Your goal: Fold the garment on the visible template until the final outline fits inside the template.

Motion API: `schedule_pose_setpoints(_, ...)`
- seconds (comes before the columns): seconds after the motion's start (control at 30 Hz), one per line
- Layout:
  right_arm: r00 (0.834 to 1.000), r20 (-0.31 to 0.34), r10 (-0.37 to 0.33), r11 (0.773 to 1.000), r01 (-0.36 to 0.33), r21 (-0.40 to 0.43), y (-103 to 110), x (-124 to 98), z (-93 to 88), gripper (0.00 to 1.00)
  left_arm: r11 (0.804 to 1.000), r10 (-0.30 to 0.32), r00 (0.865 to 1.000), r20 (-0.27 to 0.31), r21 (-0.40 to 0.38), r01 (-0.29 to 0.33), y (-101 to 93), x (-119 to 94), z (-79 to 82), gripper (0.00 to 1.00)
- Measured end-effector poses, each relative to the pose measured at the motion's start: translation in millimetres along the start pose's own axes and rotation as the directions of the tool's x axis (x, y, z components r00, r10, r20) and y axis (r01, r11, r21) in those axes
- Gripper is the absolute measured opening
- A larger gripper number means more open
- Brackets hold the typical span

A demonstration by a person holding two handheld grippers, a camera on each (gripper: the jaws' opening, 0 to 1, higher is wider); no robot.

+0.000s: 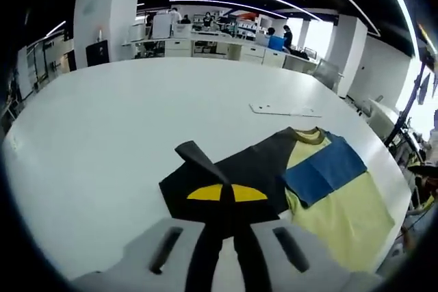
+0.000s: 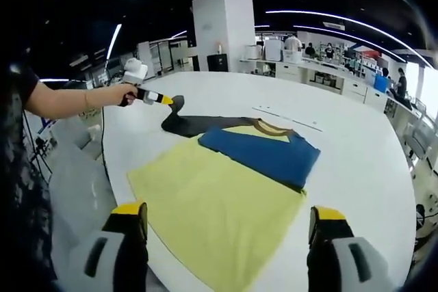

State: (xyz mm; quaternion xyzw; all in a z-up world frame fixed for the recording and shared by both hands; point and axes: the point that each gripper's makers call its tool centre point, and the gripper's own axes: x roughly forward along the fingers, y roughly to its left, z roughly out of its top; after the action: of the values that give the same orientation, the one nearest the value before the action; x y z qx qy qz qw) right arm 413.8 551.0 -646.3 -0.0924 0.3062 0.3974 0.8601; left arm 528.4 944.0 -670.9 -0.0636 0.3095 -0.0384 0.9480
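Open-plan workshop space with pillars, desks and ceiling strip lights lies behind a broad white surface (image 2: 356,148), and on it the garment (image 2: 226,196) is spread: a pale yellow body, one blue sleeve (image 2: 263,152) already folded across the chest, and a dark sleeve (image 2: 198,124) stretched out to the far side. In the right gripper view the left gripper (image 2: 166,100), held by a hand (image 2: 126,94), has the tip of that dark sleeve pinched and raised a little off the surface; the left gripper view agrees, with dark cloth (image 1: 219,203) running down between its closed jaws. The right gripper (image 2: 226,234) stands wide apart and holds nothing, hovering over the near hem of the yellow body. A thin pale outline (image 1: 284,109) lies on the surface beyond the collar; whether it belongs to the template cannot be told. The step in hand looks like carrying the dark sleeve over onto the body. The risk is that a grip on only the sleeve's tip lets the cloth slip out midway, or drags the whole garment sideways and disturbs the blue fold, since nothing pins the body down.
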Motion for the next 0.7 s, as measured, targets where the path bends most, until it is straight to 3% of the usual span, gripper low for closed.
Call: schedule_pose_setpoints(0.7, 1.0, -0.003, 0.01, 1.0, -0.01, 0.007, 1, 0, -6.3, 0.99, 0.995, -0.099, 0.995, 0.015, 0.034, 0.098, -61.7, 20, 27.1, 0.0)
